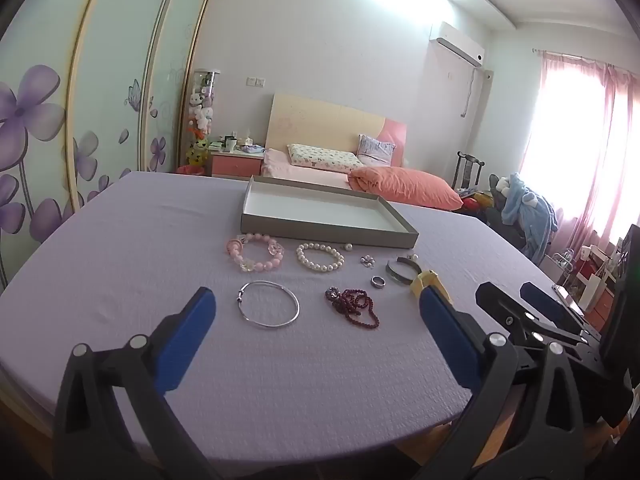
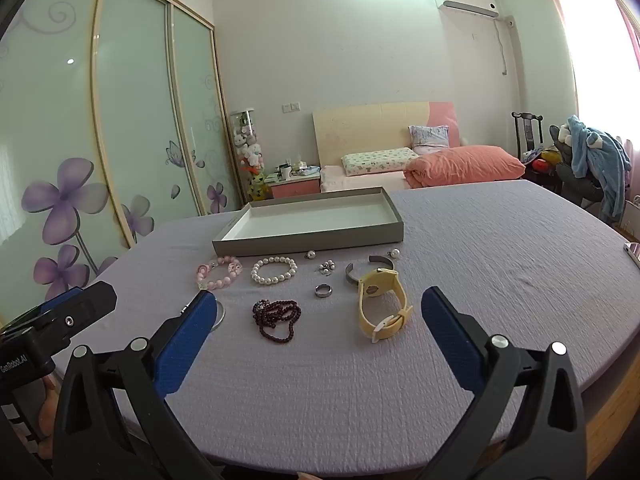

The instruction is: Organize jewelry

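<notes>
Jewelry lies on the lilac table in front of an empty grey tray [image 1: 326,230] [image 2: 308,236]. A pink bead bracelet [image 1: 256,256] [image 2: 220,274], a white pearl bracelet [image 1: 320,258] [image 2: 274,270], a silver bangle [image 1: 269,303], a dark red bead necklace [image 1: 354,304] [image 2: 278,316], a ring [image 1: 378,281] [image 2: 323,291], a metal cuff [image 1: 396,270] [image 2: 362,270], small earrings [image 1: 366,261] [image 2: 326,267] and a yellow watch [image 2: 382,306] are spread out. My left gripper [image 1: 318,312] is open above the near table. My right gripper [image 2: 320,318] is open, behind the necklace and watch.
The table's near edge [image 2: 360,468] curves below both grippers. A phone [image 2: 632,252] lies at the table's right edge. A bed [image 2: 432,164], chair [image 2: 528,132] and wardrobe [image 2: 100,140] stand beyond the table.
</notes>
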The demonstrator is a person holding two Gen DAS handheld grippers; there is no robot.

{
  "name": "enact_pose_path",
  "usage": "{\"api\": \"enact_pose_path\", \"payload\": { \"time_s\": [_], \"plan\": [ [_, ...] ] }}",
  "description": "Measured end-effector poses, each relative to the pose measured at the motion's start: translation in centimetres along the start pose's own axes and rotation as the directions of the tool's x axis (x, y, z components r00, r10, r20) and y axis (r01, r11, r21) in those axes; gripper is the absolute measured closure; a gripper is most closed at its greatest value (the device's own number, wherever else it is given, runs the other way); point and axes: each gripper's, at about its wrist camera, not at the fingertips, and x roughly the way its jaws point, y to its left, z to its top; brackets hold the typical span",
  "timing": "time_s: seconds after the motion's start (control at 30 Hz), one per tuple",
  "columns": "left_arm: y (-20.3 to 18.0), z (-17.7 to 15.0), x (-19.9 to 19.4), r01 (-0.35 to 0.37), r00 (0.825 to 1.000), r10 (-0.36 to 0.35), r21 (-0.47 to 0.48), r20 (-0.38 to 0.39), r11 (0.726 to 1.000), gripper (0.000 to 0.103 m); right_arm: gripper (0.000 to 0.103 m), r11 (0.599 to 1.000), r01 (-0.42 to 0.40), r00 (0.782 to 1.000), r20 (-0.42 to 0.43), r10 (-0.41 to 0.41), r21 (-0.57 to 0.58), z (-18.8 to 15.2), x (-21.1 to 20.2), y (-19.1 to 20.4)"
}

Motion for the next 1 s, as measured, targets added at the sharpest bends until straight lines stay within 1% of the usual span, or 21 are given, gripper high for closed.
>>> {"api": "enact_pose_path", "payload": {
  "time_s": [1.0],
  "plan": [
    [-0.03, 0.01, 0.04, 0.004, 1.0, -0.004, -0.001, 0.001, 1.0, 0.002, 0.001, 1.0, -0.003, 1.0, 0.003, 0.003, 0.006, 0.09, -0.14, -0.07]
  ]
}}
